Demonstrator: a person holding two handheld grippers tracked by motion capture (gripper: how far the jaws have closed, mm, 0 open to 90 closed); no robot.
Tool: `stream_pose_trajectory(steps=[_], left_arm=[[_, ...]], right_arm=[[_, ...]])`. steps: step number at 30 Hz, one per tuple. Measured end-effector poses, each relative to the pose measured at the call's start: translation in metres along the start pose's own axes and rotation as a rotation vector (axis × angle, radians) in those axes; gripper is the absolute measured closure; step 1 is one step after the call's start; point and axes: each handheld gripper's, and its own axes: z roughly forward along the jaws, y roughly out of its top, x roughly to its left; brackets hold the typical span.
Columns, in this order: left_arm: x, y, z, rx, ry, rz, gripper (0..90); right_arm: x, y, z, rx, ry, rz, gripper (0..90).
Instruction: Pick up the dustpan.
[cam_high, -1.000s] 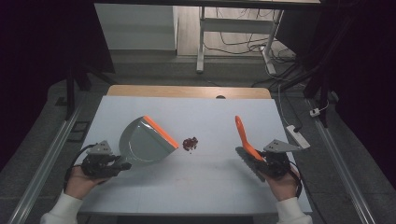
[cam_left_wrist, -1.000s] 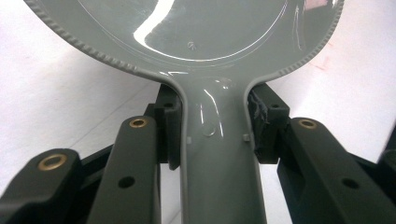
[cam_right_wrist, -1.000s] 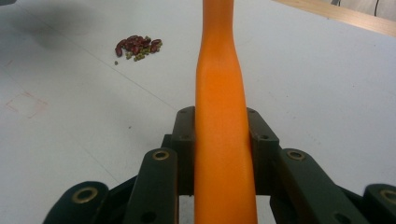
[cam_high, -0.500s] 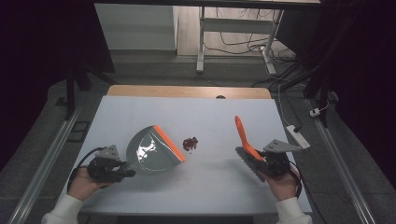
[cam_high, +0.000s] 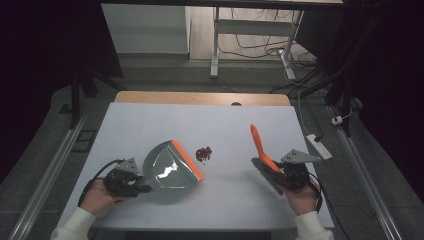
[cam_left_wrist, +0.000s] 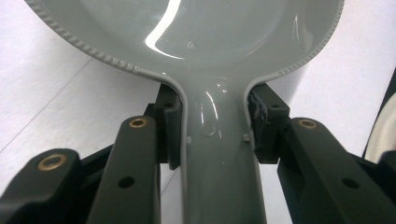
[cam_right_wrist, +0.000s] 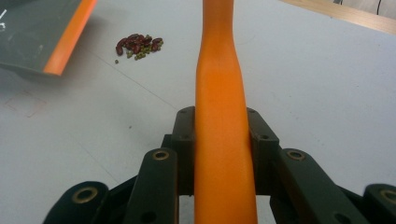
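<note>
Two tools are held, one in each gripper. The left gripper (cam_high: 134, 181) sits at about 7 o'clock on the white surface (cam_high: 150, 120), and its fingers (cam_left_wrist: 169, 122) are closed on the grey handle of the dustpan (cam_high: 171, 166). In the left gripper view the handle runs straight between the two fingers, touching both, and the pan spreads out just beyond their tips. The pan's orange edge points toward 1 o'clock, near a small pile of beans (cam_high: 203, 153) in the middle of the surface, but apart from it.

The right gripper (cam_high: 286, 175) is at about 4 o'clock. Its fingers (cam_right_wrist: 186, 140) hold the orange handle of the brush (cam_high: 261, 147) from both sides. The handle rises past the fingertips toward 11 o'clock.
</note>
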Motion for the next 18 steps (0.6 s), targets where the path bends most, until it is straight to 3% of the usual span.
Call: stream_pose_trajectory(steps=[10, 18], left_arm=[[0.006, 0.018, 0.017, 0.059, -0.028, 0.031, 61.6], [0.007, 0.019, 0.019, 0.078, -0.032, 0.023, 61.6]], right_arm=[[0.000, -0.001, 0.001, 0.000, -0.005, 0.003, 70.3], [-0.001, -0.001, 0.000, -0.001, -0.007, 0.002, 70.3]])
